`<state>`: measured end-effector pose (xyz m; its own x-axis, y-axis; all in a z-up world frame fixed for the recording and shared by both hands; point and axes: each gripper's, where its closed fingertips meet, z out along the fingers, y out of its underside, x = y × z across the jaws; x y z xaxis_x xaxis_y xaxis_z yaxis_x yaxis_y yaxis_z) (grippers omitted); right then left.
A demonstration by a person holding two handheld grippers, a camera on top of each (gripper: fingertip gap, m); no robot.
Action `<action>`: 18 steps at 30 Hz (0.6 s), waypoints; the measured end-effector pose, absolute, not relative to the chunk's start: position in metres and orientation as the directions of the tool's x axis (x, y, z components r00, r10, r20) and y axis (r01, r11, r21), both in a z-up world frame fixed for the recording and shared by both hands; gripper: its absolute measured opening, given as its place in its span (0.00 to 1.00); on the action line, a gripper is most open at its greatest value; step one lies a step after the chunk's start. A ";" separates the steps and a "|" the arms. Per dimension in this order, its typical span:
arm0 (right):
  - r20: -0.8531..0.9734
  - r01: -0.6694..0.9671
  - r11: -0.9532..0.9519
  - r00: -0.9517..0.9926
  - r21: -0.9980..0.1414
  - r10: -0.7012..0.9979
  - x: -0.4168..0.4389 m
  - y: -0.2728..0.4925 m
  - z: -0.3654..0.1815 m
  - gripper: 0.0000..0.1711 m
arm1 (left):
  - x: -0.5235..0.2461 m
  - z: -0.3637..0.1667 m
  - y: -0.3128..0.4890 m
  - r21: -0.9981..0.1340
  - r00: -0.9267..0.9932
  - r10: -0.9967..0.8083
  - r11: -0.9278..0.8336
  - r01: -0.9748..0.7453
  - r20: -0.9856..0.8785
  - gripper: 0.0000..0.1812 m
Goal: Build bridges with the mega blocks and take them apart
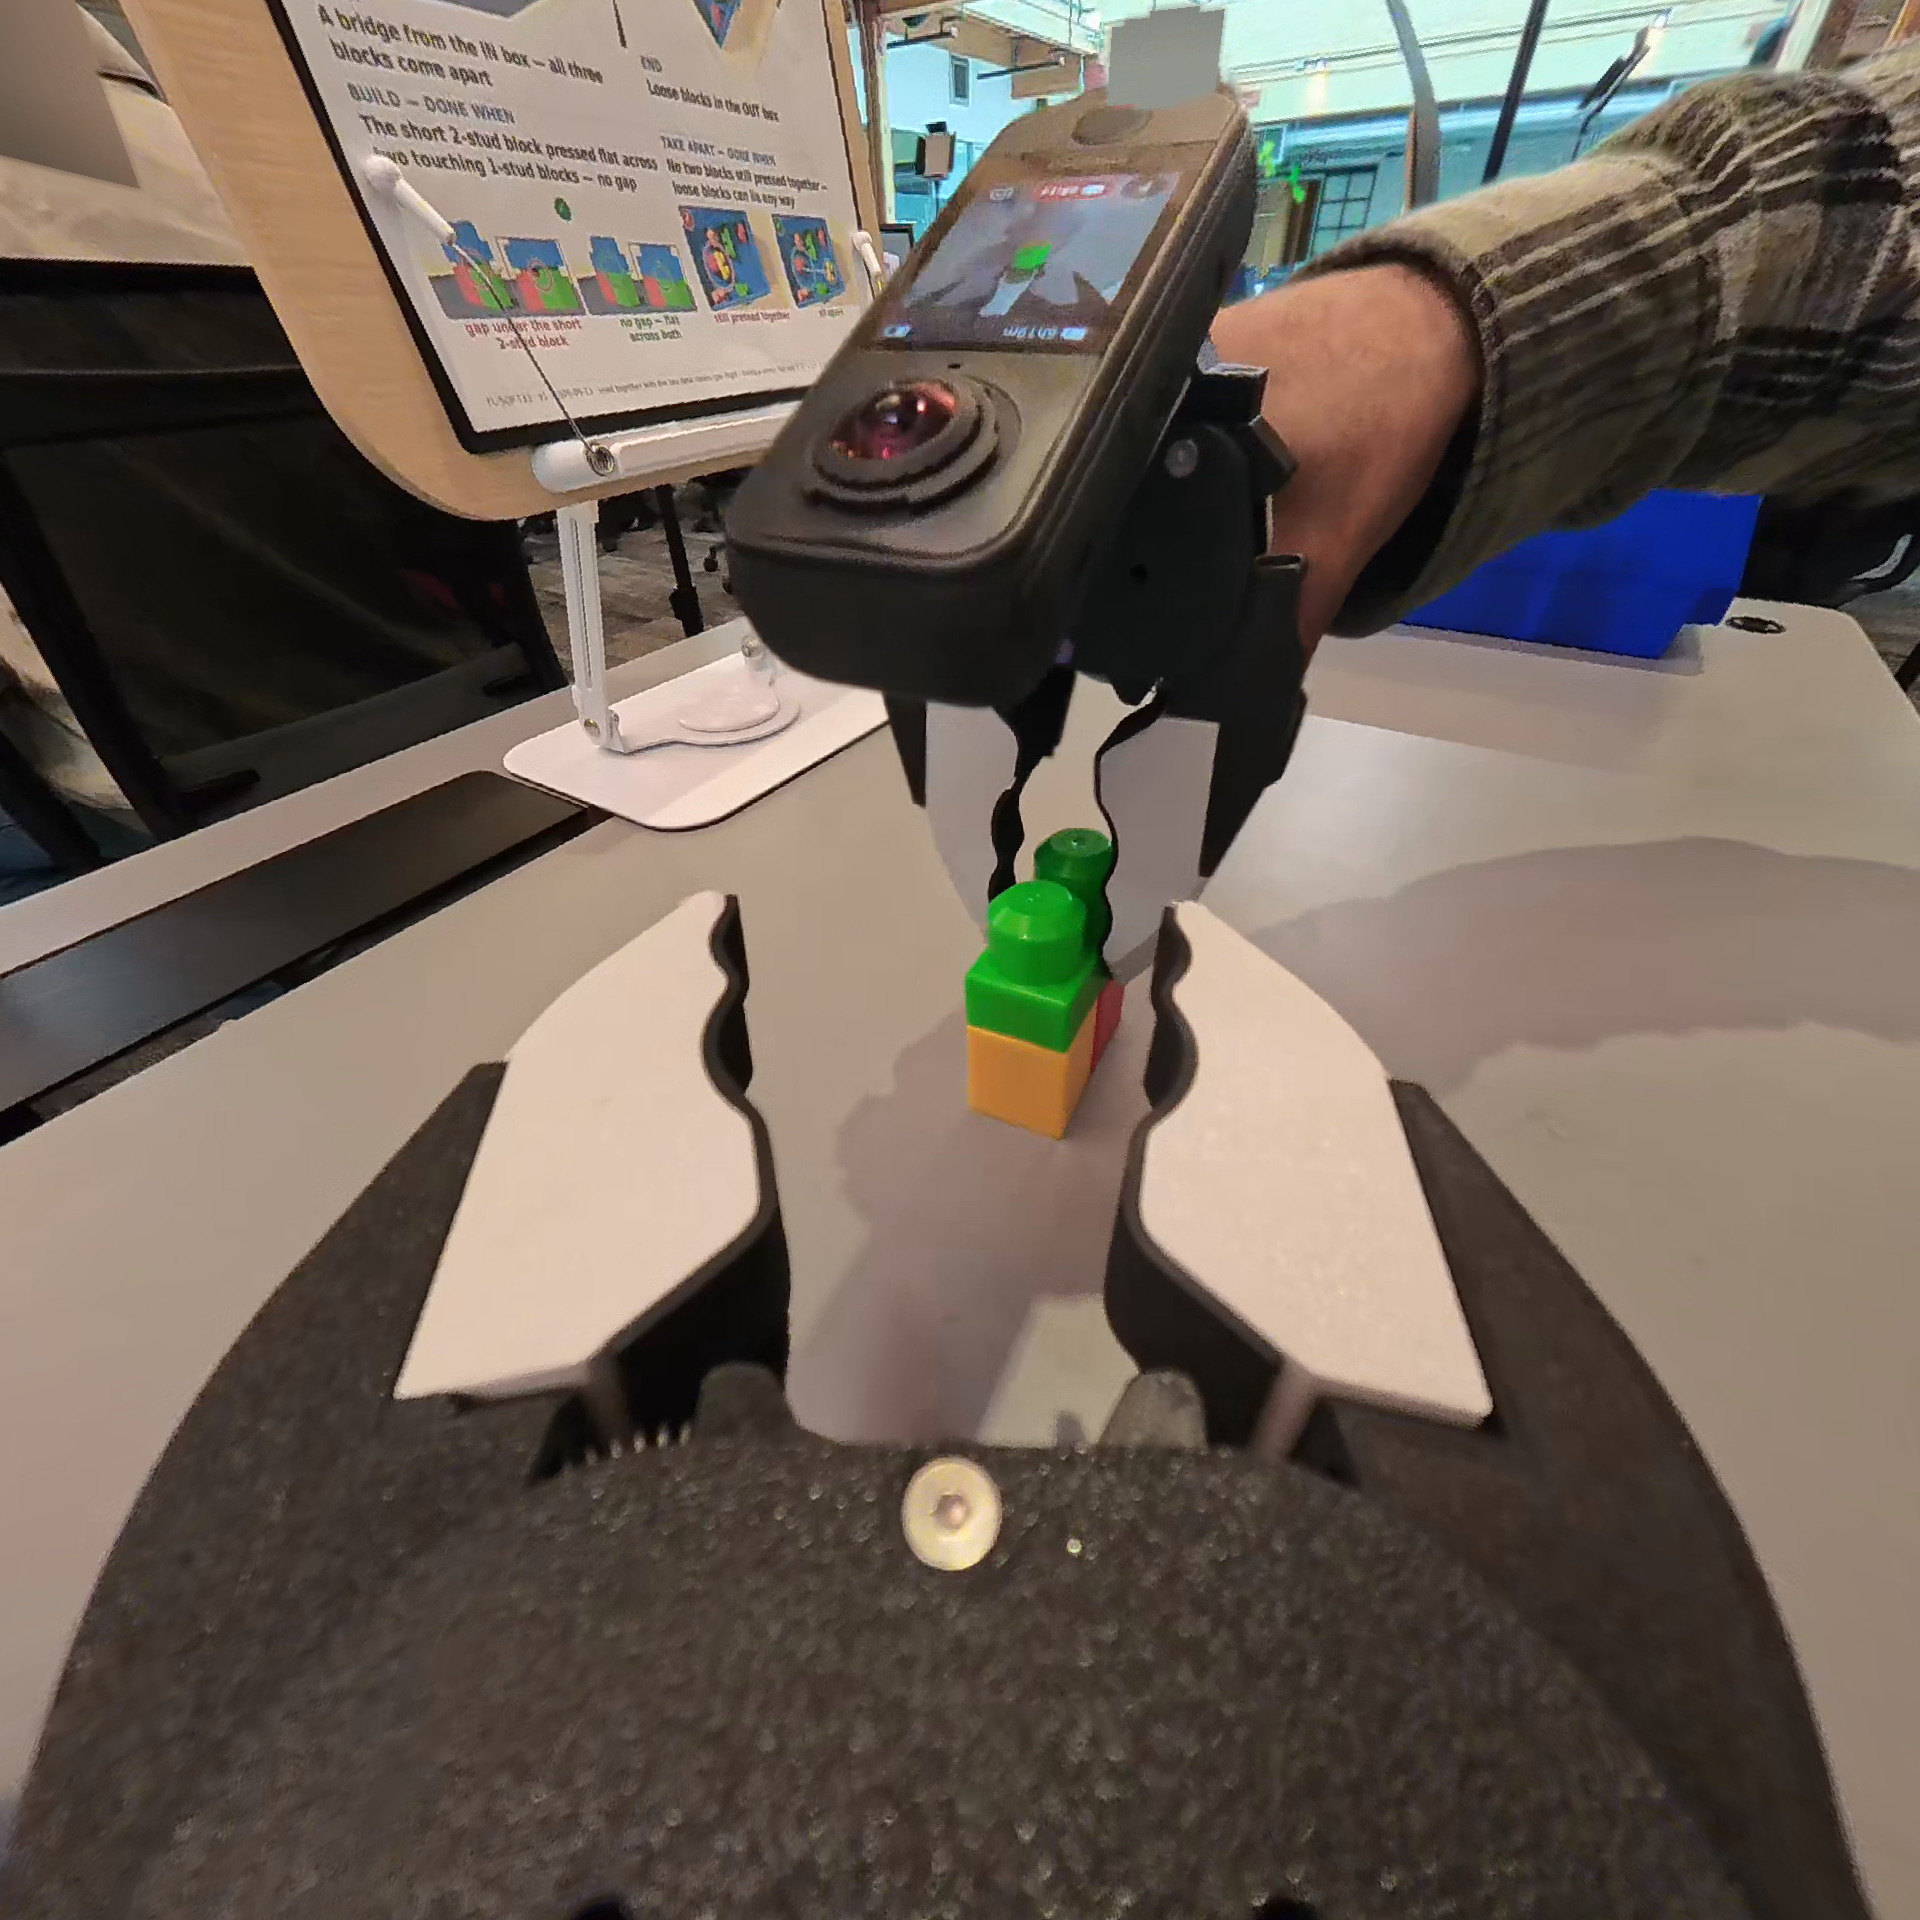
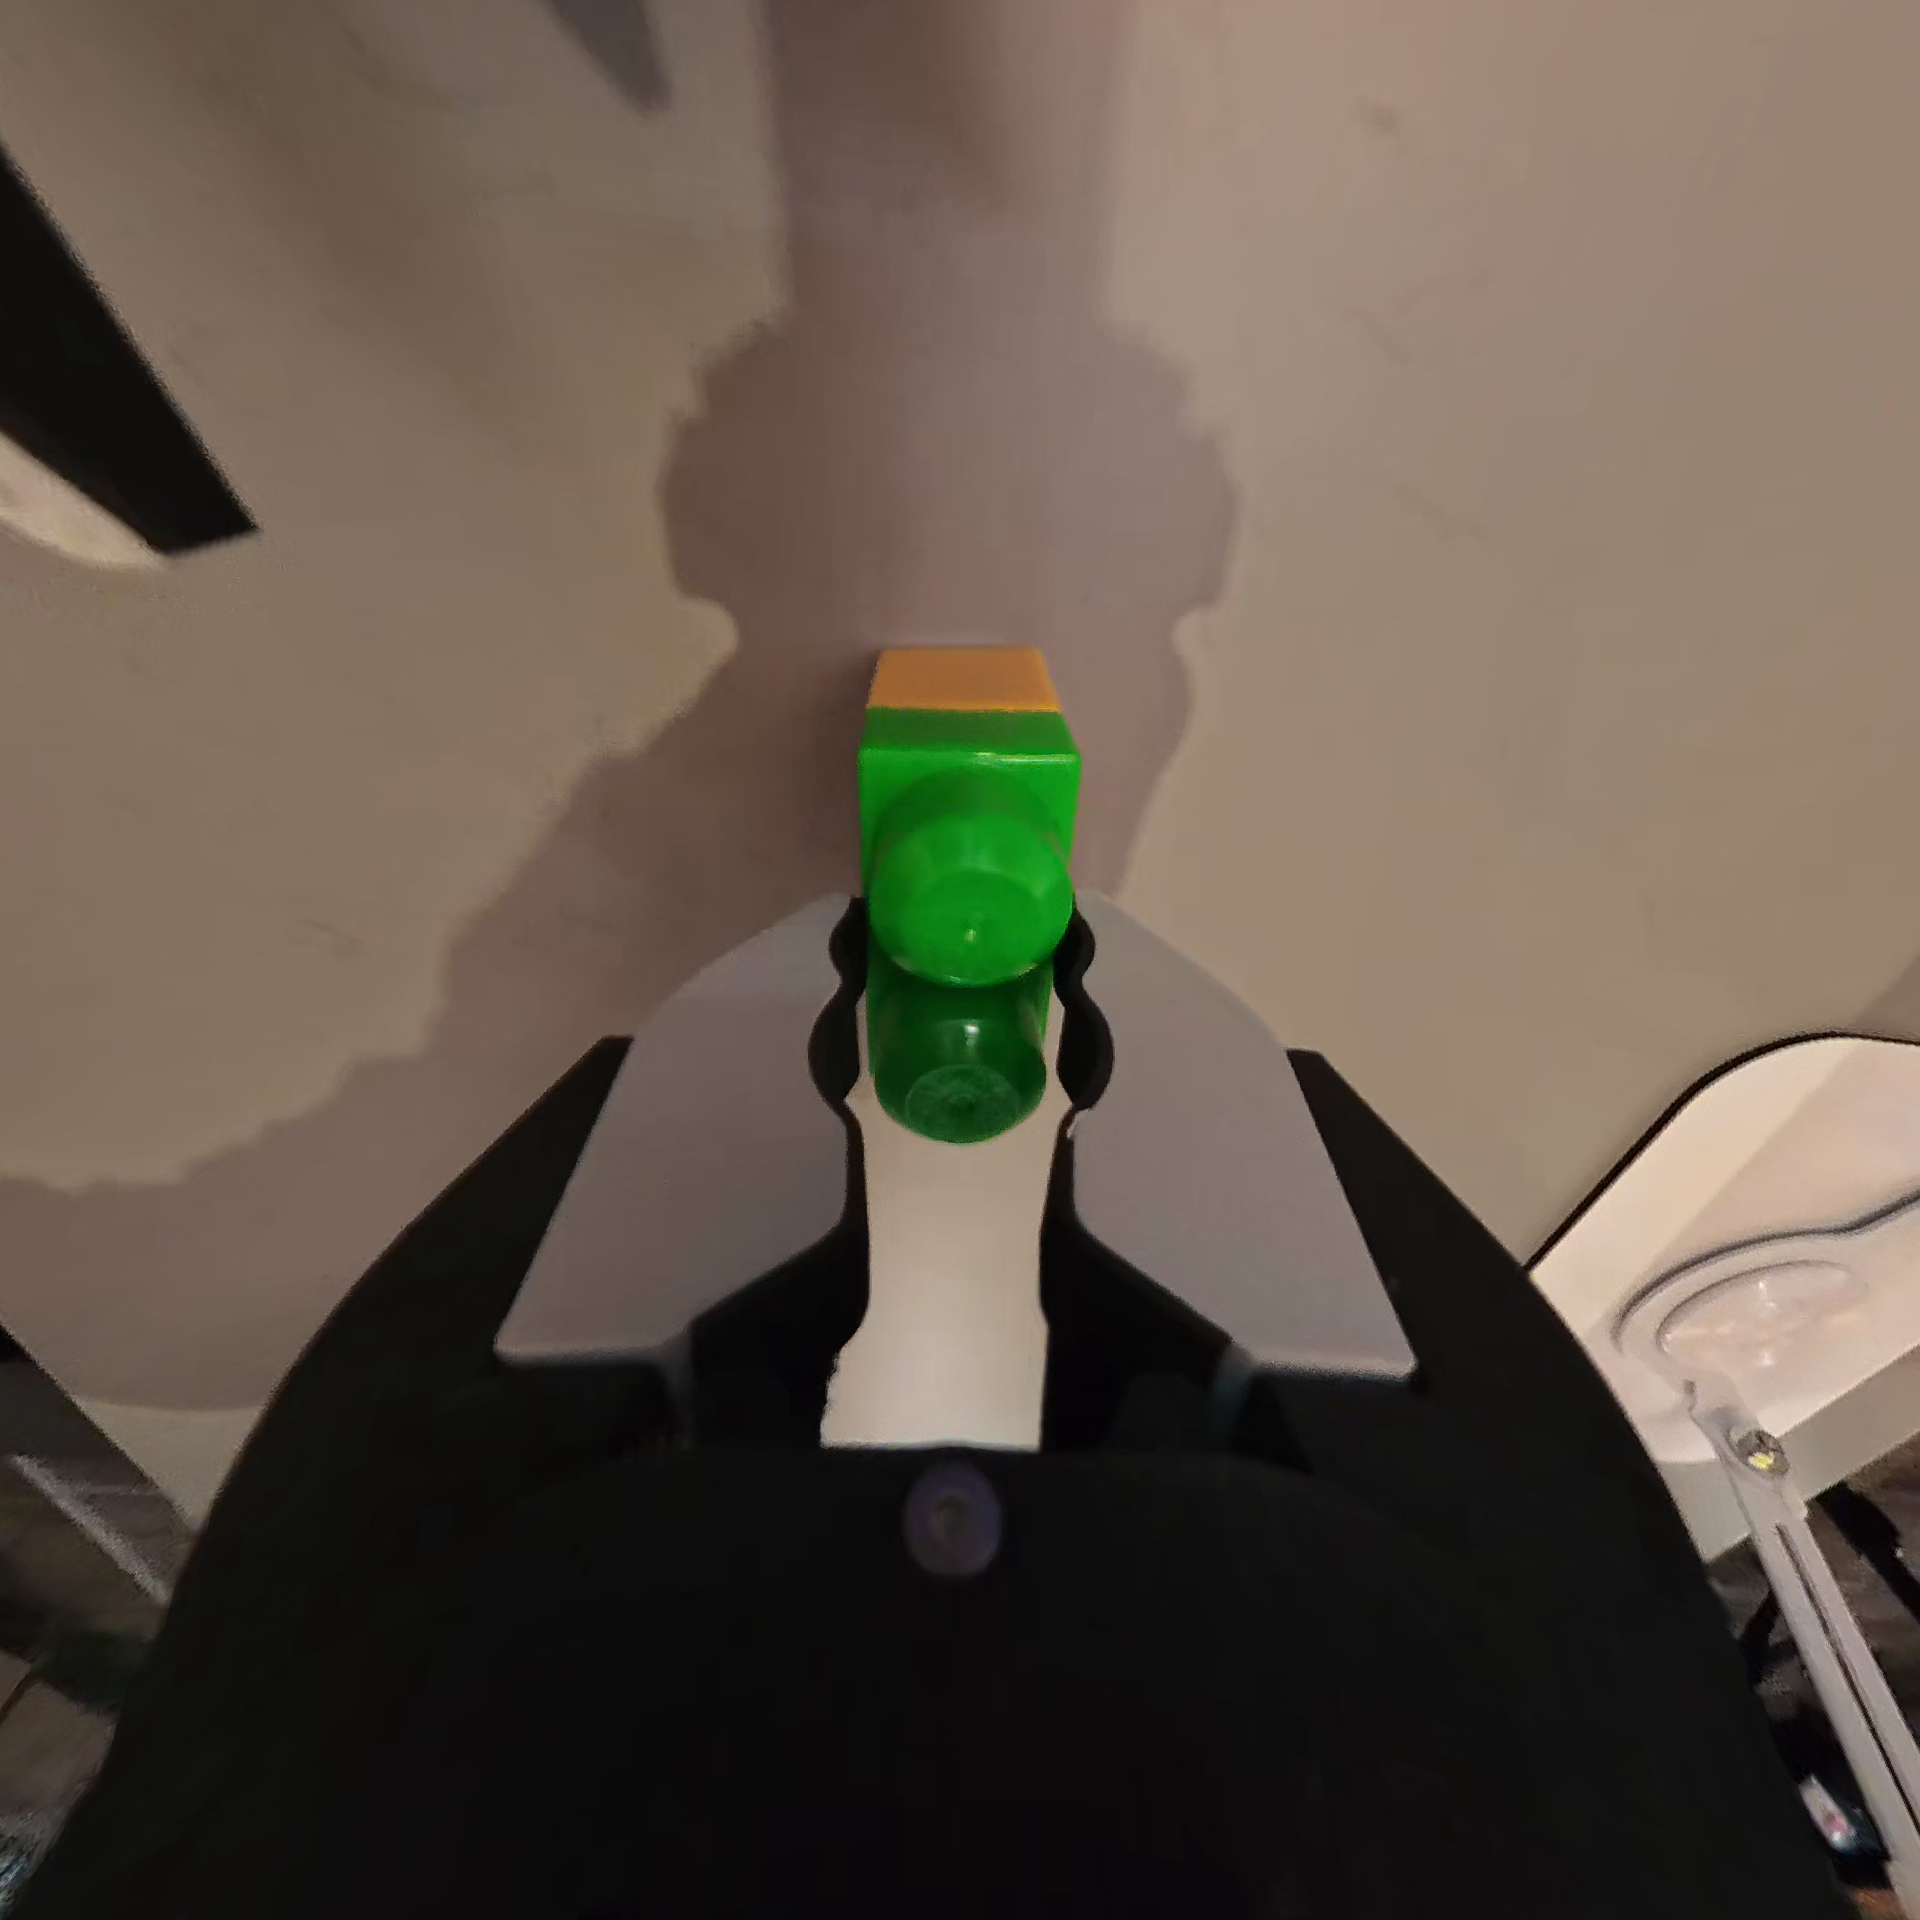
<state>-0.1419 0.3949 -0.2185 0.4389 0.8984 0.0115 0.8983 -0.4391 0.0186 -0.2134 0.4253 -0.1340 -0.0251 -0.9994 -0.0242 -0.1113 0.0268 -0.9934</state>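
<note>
Pinching the green block (image 2: pixel 961 831) with my right gripper (image 2: pixel 961 1023), left gripper (image 1: pixel 951 997) spread just before it, sign stand (image 1: pixel 665 748) behind.

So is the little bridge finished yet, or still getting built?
Built, it seems: the green block sits flat across the yellow block and red block. Right now the right hand-held gripper closes around the green block's far end, while the left hand-held gripper waits open. Whether it is pressing down or pulling apart, I cannot tell.
</note>
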 end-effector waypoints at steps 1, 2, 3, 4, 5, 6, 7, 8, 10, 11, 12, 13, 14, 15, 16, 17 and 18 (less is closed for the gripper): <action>0.020 0.902 -0.431 0.431 0.007 0.902 -0.142 0.397 -0.218 0.20 | -0.213 -0.134 0.425 -0.993 -0.026 -0.999 0.030 -0.111 -0.027 0.41; 0.032 0.903 -0.429 0.429 -0.004 0.903 -0.142 0.400 -0.217 0.22 | -0.213 -0.134 0.425 -0.993 -0.026 -0.999 0.031 -0.112 -0.029 0.41; 0.038 0.903 -0.430 0.430 -0.018 0.902 -0.142 0.402 -0.216 0.26 | -0.213 -0.134 0.425 -0.993 -0.026 -0.999 0.031 -0.111 -0.029 0.41; 0.034 0.900 -0.434 0.435 -0.026 0.900 -0.142 0.402 -0.214 0.29 | -0.213 -0.134 0.425 -0.993 -0.026 -0.999 0.030 -0.111 -0.028 0.41; 0.027 0.897 -0.441 0.442 -0.034 0.897 -0.141 0.402 -0.212 0.31 | -0.213 -0.134 0.425 -0.993 -0.027 -0.999 0.029 -0.111 -0.026 0.41; 0.020 0.894 -0.447 0.448 -0.043 0.894 -0.141 0.402 -0.210 0.34 | -0.214 -0.134 0.425 -0.993 -0.027 -0.999 0.027 -0.111 -0.024 0.41; 0.020 0.892 -0.450 0.451 -0.051 0.892 -0.141 0.402 -0.207 0.39 | -0.214 -0.134 0.426 -0.994 -0.027 -0.999 0.027 -0.109 -0.024 0.41; 0.026 0.891 -0.450 0.452 -0.059 0.891 -0.141 0.404 -0.204 0.42 | -0.214 -0.134 0.426 -0.994 -0.027 -0.999 0.026 -0.109 -0.023 0.41; 0.002 0.883 -0.458 0.461 -0.105 0.887 -0.147 0.406 -0.201 0.40 | -0.214 -0.134 0.427 -0.994 -0.024 -0.999 0.025 -0.110 -0.022 0.41; -0.024 0.878 -0.464 0.464 -0.122 0.885 -0.151 0.406 -0.200 0.37 | -0.214 -0.134 0.427 -0.994 -0.022 -1.000 0.025 -0.111 -0.022 0.41; -0.035 0.874 -0.469 0.468 -0.126 0.883 -0.153 0.407 -0.201 0.35 | -0.215 -0.134 0.428 -0.993 -0.022 -1.000 0.024 -0.112 -0.022 0.41; -0.039 0.874 -0.470 0.469 -0.124 0.882 -0.154 0.408 -0.203 0.34 | -0.215 -0.135 0.427 -0.993 -0.024 -0.999 0.025 -0.114 -0.022 0.41; -0.050 0.875 -0.469 0.466 -0.122 0.883 -0.155 0.409 -0.205 0.32 | -0.214 -0.135 0.427 -0.993 -0.026 -0.999 0.026 -0.117 -0.023 0.41; -0.068 0.875 -0.469 0.464 -0.118 0.883 -0.156 0.407 -0.208 0.28 | -0.214 -0.136 0.426 -0.992 -0.028 -0.999 0.026 -0.123 -0.022 0.41; -0.085 0.875 -0.471 0.464 -0.112 0.882 -0.157 0.406 -0.212 0.25 | -0.214 -0.138 0.426 -0.991 -0.031 -0.999 0.025 -0.130 -0.021 0.42; -0.104 0.876 -0.472 0.462 -0.102 0.881 -0.157 0.404 -0.215 0.20 | -0.213 -0.139 0.426 -0.990 -0.032 -0.999 0.026 -0.137 -0.021 0.41; -0.110 0.876 -0.473 0.463 -0.099 0.880 -0.157 0.403 -0.218 0.20 | -0.213 -0.141 0.426 -0.989 -0.031 -0.999 0.027 -0.144 -0.023 0.42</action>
